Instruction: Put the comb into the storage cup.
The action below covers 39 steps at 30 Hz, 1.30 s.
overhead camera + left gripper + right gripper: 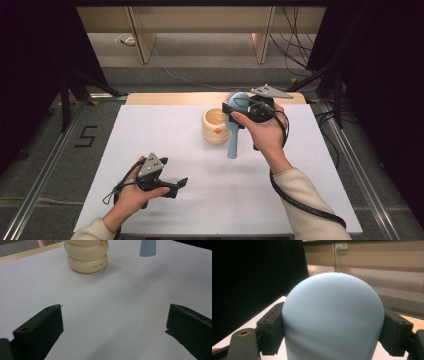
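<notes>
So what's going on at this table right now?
A person works at a white table with a hand-held gripper in each hand. The right hand-held gripper is clamped on the head of a light blue hairbrush, held up with its handle hanging down beside a cream cup at the back of the table. The left hand-held gripper hangs open near the front of the table with nothing between its jaws.

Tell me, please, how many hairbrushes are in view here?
1. The blue hairbrush is held up in the right tool, its head between the jaws and its handle hanging beside the cream cup. None seems hidden.
</notes>
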### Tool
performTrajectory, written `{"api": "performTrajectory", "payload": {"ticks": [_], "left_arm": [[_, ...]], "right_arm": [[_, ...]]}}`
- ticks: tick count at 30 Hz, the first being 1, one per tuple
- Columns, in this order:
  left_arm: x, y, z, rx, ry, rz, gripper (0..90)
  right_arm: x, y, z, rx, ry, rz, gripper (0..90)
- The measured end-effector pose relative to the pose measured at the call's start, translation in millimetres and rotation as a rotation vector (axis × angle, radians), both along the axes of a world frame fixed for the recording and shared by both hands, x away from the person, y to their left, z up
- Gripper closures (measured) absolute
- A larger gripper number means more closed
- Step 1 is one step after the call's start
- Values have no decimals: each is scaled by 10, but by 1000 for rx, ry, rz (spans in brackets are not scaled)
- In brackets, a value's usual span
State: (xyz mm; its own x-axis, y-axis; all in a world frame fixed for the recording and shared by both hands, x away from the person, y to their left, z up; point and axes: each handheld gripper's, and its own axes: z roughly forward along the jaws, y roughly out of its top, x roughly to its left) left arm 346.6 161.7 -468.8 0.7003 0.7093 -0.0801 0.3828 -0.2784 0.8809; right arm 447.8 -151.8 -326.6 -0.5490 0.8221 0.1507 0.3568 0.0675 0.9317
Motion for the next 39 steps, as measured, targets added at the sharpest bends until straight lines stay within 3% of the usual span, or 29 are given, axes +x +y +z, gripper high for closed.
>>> {"api": "performTrajectory", "payload": {"ticks": [39], "left_arm": [[6,-11,-8,-13,8,-3,3]], "right_arm": [[146,37,122,-13,-27,-16,207]]}}
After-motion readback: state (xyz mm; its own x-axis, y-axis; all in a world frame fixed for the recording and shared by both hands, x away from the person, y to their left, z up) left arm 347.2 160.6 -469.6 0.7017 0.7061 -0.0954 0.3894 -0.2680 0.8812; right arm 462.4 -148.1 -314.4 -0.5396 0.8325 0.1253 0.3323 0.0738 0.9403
